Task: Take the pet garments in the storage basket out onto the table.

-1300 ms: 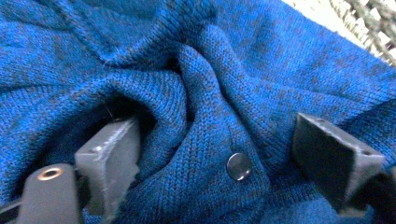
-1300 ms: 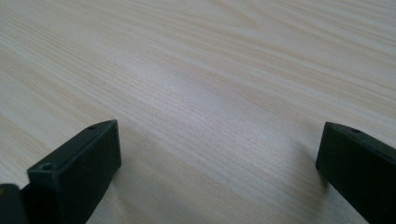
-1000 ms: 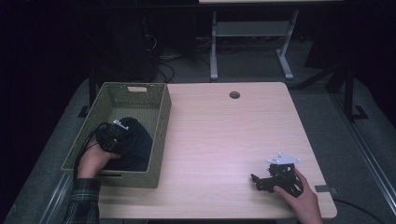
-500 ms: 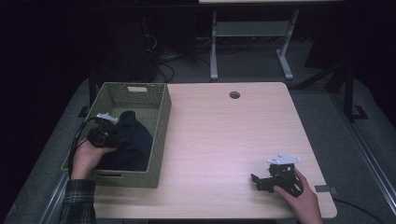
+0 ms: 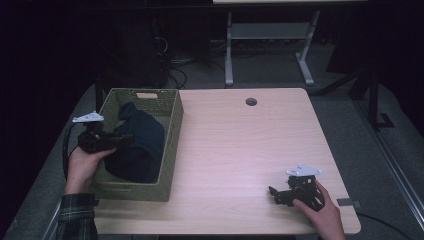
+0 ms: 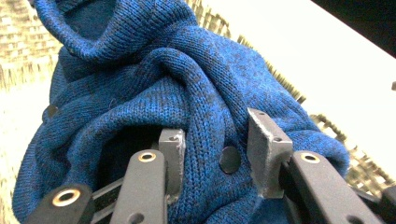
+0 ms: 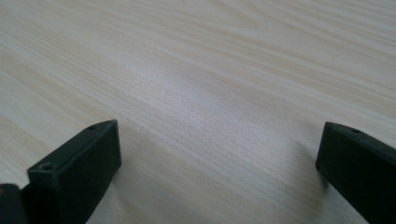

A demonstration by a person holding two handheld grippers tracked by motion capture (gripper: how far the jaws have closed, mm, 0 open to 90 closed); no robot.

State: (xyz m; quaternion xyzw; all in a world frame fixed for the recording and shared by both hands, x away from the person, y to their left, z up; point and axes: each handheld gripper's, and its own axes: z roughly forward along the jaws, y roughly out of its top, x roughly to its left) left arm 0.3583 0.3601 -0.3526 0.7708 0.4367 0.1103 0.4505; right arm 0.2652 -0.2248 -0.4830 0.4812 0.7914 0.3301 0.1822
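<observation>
Blue knit garment (image 6: 187,93) sits bunched in the woven green basket (image 5: 172,131) at the table's left side; in the high view it reads as a dark heap (image 5: 142,142) against the basket's near and right walls, with one end standing up toward the far wall.

Left gripper (image 5: 117,141) comes in over the basket's left rim and has a fold of the knit pinched. In the left gripper view the fold runs up between the two metal pads (image 6: 172,156), cloth pressed against both, with a dark round button (image 6: 229,159) on the fold in the gap. Jaws are clamped as tight as the thick fabric lets them, so a gap remains, packed with knit. The rest of the garment hangs and bulges ahead of the jaws, with the basket weave behind it and the table edge past that.

Left hand (image 5: 85,162) holds the gripper body outside the basket's left wall, cable looping below it.

Right gripper (image 5: 274,192) rests near the front right corner of the wooden table (image 5: 250,145), well apart from the basket. In the right gripper view its jaws stand wide apart with just bare wood grain between them, gripping nothing. Right hand (image 5: 320,210) sits behind it.
</observation>
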